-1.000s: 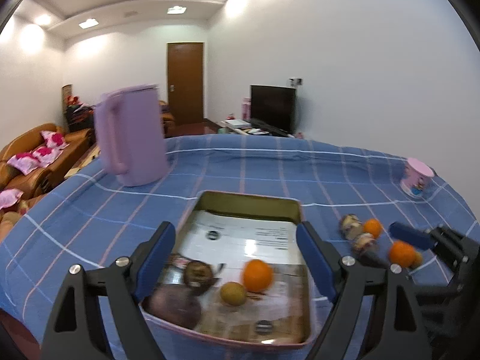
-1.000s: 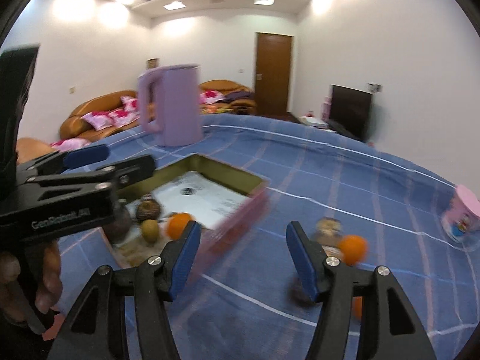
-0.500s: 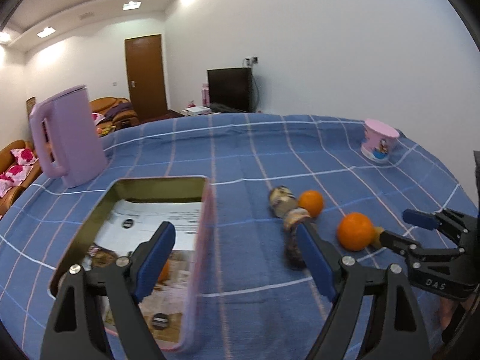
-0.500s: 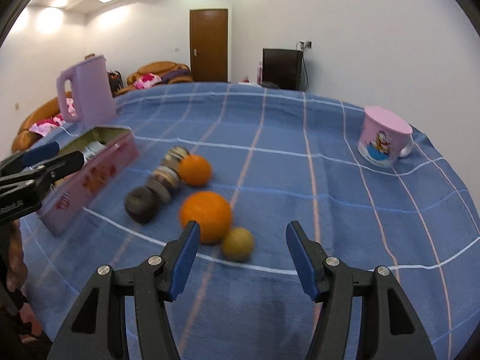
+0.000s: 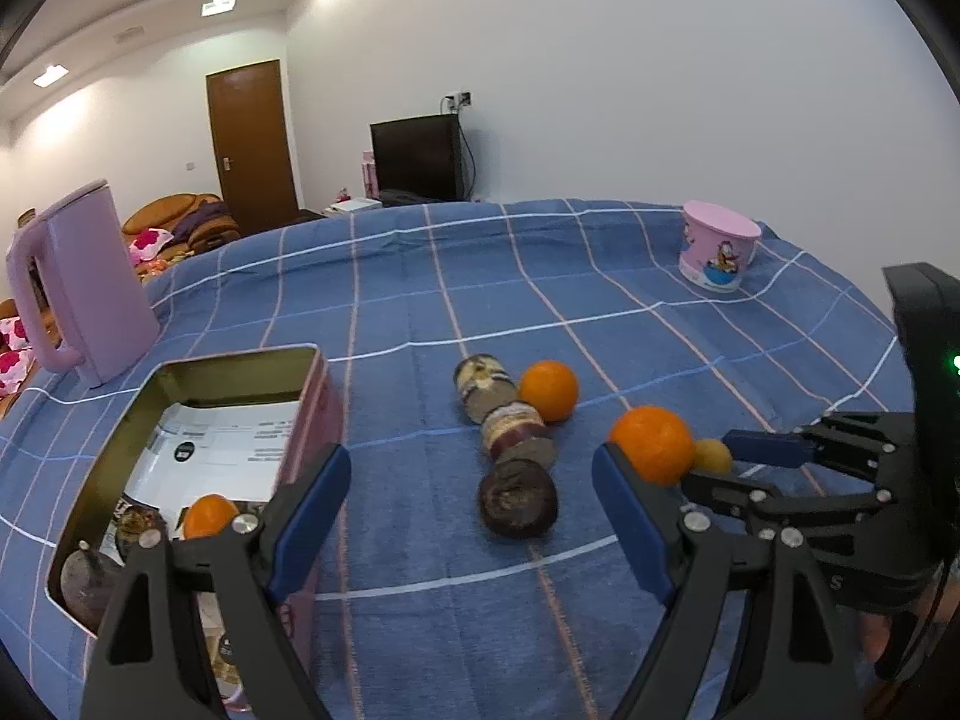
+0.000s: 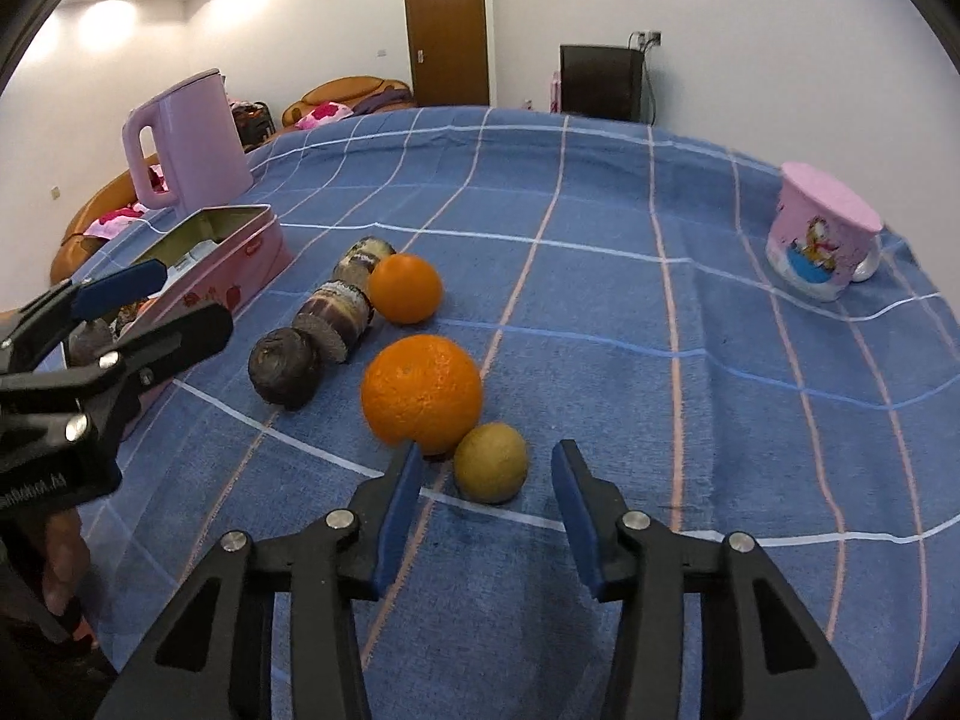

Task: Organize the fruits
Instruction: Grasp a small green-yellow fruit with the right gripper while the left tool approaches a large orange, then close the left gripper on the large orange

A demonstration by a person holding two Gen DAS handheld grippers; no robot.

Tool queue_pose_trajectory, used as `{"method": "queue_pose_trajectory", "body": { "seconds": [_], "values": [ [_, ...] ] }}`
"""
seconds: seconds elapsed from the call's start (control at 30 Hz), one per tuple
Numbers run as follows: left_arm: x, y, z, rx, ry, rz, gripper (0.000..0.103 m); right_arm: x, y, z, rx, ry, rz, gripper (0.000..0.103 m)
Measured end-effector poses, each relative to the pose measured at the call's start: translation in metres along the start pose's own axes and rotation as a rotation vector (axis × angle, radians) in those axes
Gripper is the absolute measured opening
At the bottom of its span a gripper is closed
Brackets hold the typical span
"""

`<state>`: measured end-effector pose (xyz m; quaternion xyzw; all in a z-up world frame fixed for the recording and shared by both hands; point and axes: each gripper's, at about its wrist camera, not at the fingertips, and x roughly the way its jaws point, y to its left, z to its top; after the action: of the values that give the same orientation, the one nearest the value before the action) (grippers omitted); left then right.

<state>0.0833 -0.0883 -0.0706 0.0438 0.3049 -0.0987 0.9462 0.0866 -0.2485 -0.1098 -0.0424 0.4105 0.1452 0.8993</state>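
Note:
Loose fruit lies on the blue checked cloth: a large orange (image 6: 422, 387), a small yellow-green fruit (image 6: 491, 462) against it, a smaller orange (image 6: 405, 288) and a row of dark wrinkled fruits (image 6: 312, 330). My right gripper (image 6: 487, 461) straddles the yellow-green fruit. Its jaws are closing, and the pads stand clear of the fruit on both sides. My left gripper (image 5: 471, 465) hangs open over the cloth, with a dark fruit (image 5: 519, 498) lying ahead of it between the fingers, untouched. The pink tin box (image 5: 324, 396) at the left holds an orange (image 5: 207, 516) and dark fruits.
A lilac kettle (image 5: 84, 294) stands behind the tin. An upturned pink cartoon cup (image 6: 822, 234) sits near the far right table edge. Beyond the table are a sofa, a brown door and a black TV.
Both views have swung right, from the tin to the loose fruit. The right gripper has come down around the yellow-green fruit and its jaws have narrowed. The left jaws keep their width.

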Motion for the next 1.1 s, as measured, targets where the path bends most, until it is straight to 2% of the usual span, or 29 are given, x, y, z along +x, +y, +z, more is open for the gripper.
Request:
{"method": "queue_pose_trajectory", "body": {
  "seconds": [0.2,0.23,0.4,0.6,0.8,0.93,1.03,1.1],
  "values": [
    [0.000,-0.007,0.000,0.019,0.005,-0.024,0.085,0.004,-0.003,0.001,0.007,0.023,0.033,0.034],
    [0.000,-0.009,0.000,0.021,0.007,-0.026,0.085,0.003,-0.001,0.001,-0.001,0.017,0.021,0.027],
    [0.002,-0.024,0.003,0.049,0.003,-0.045,0.085,-0.007,0.002,0.003,-0.021,-0.036,-0.052,0.027],
    [0.013,-0.042,0.009,0.066,0.024,-0.077,0.085,-0.018,-0.022,0.009,0.087,-0.108,-0.091,0.027],
    [0.031,-0.056,0.015,0.062,0.078,-0.126,0.084,-0.019,-0.040,0.010,0.166,-0.136,-0.149,0.027],
    [0.047,-0.063,0.015,0.061,0.127,-0.142,0.071,-0.020,-0.046,0.010,0.187,-0.141,-0.159,0.027],
    [0.054,-0.072,0.014,0.079,0.151,-0.159,0.066,-0.021,-0.046,0.010,0.197,-0.142,-0.150,0.027],
    [0.058,-0.078,0.013,0.096,0.170,-0.169,0.057,-0.020,-0.047,0.009,0.202,-0.139,-0.147,0.027]
  ]
}}
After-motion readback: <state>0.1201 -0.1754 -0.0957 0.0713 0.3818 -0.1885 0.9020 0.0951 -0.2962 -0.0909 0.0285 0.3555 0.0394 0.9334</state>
